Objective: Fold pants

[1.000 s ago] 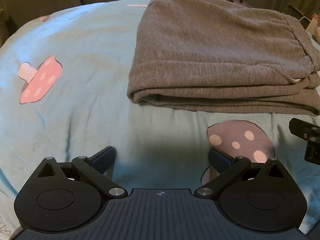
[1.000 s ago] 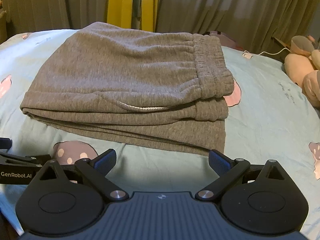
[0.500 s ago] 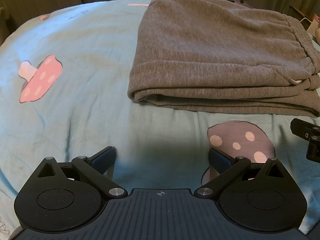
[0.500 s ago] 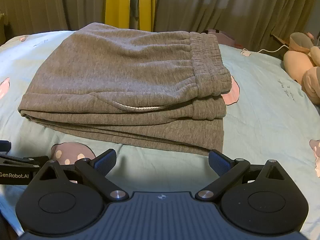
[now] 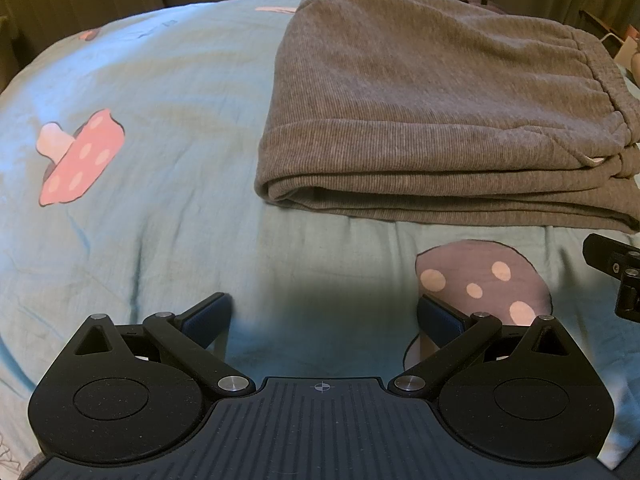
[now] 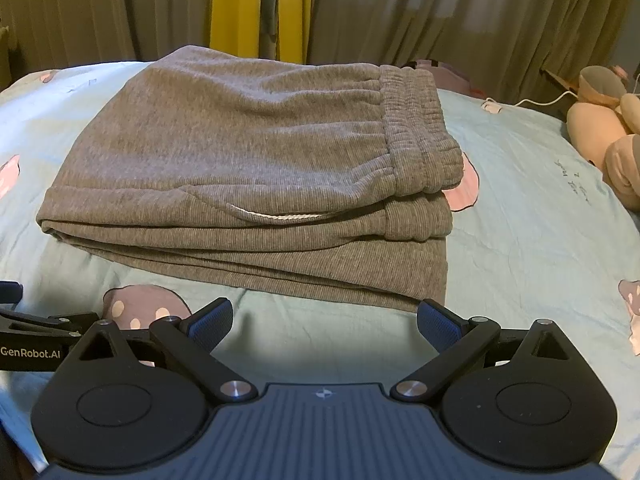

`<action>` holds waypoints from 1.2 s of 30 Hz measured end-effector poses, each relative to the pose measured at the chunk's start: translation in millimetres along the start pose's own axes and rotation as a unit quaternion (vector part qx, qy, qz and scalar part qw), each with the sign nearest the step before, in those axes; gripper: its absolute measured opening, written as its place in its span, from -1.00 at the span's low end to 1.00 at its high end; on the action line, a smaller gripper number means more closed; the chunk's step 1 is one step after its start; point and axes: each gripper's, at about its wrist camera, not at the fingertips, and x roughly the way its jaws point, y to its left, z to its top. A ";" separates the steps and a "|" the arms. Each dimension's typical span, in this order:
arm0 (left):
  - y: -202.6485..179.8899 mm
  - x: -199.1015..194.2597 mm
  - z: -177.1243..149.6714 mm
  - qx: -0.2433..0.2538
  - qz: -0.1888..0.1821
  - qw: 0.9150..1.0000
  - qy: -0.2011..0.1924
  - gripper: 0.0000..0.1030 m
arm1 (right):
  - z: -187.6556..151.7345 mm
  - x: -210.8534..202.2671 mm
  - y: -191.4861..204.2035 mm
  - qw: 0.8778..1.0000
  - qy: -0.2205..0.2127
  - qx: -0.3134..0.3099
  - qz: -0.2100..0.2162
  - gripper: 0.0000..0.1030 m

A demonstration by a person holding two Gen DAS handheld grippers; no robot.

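Note:
Grey ribbed pants (image 5: 432, 120) lie folded in a flat stack on a light blue bedsheet (image 5: 152, 184); in the right wrist view the pants (image 6: 248, 184) show the elastic waistband at the right and a white drawstring at the fold. My left gripper (image 5: 324, 316) is open and empty, hovering over the sheet short of the stack's near left corner. My right gripper (image 6: 325, 320) is open and empty, just short of the stack's near edge. Neither touches the pants.
The sheet has printed mushrooms: a pink one (image 5: 78, 160) at left and a grey one (image 5: 480, 280) near the left gripper. Plush toys (image 6: 604, 128) and a white cable lie at the right. Curtains (image 6: 440, 12) hang behind the bed.
Both grippers have drawn back and risen slightly from the pants; in the right wrist view the stack sits a little farther away. The jaws stay open.

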 end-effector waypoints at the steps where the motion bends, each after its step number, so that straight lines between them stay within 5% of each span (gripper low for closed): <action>1: 0.0 0.1 -0.2 0.000 0.000 1.000 0.000 1.00 | 0.3 0.1 -0.1 1.000 0.000 0.000 0.000 0.92; 36: -1.7 2.0 0.1 0.003 0.004 1.000 0.004 1.00 | 0.2 0.7 1.3 1.000 0.003 -0.001 0.000 0.92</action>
